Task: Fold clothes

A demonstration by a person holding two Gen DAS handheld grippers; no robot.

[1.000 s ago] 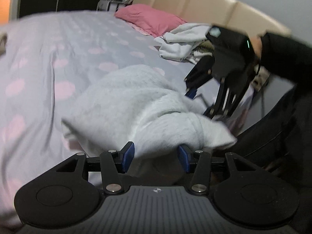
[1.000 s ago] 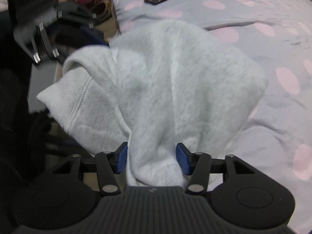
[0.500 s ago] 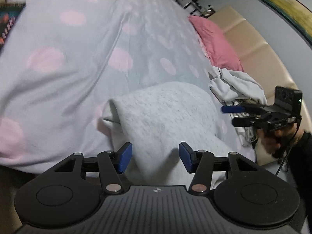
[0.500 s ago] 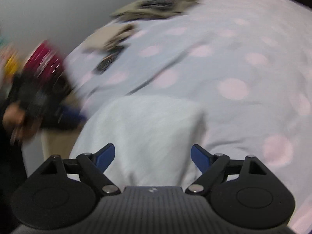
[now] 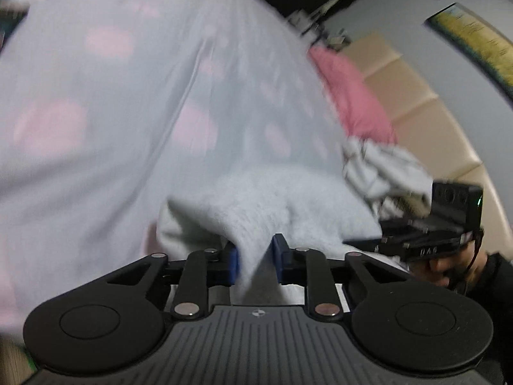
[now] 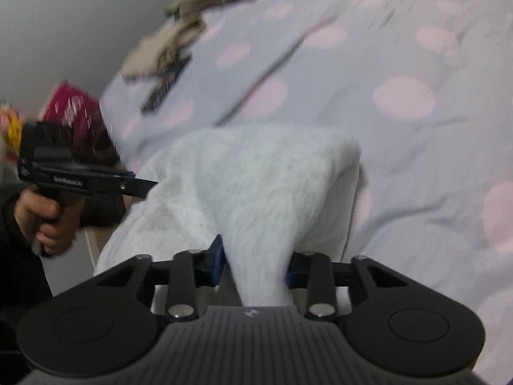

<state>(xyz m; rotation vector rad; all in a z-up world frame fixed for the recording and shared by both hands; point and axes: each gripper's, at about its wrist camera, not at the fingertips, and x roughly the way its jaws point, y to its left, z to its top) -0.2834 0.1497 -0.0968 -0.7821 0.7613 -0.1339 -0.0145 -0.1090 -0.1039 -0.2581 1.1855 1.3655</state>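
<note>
My left gripper (image 5: 255,258) and right gripper (image 6: 255,264) have just closed, each pinching a bunch of the white fleece garment (image 6: 256,179) on the bed (image 6: 400,64).

we make out white lettering on the left gripper (image 6: 141,189) and a red box (image 6: 69,112), both too blurred to read.

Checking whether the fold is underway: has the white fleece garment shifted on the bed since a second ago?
Yes. The white fleece garment lay bunched in a tall heap a second ago; now it is flatter on the spotted bedspread, with both grippers pinching its near edge.
</note>
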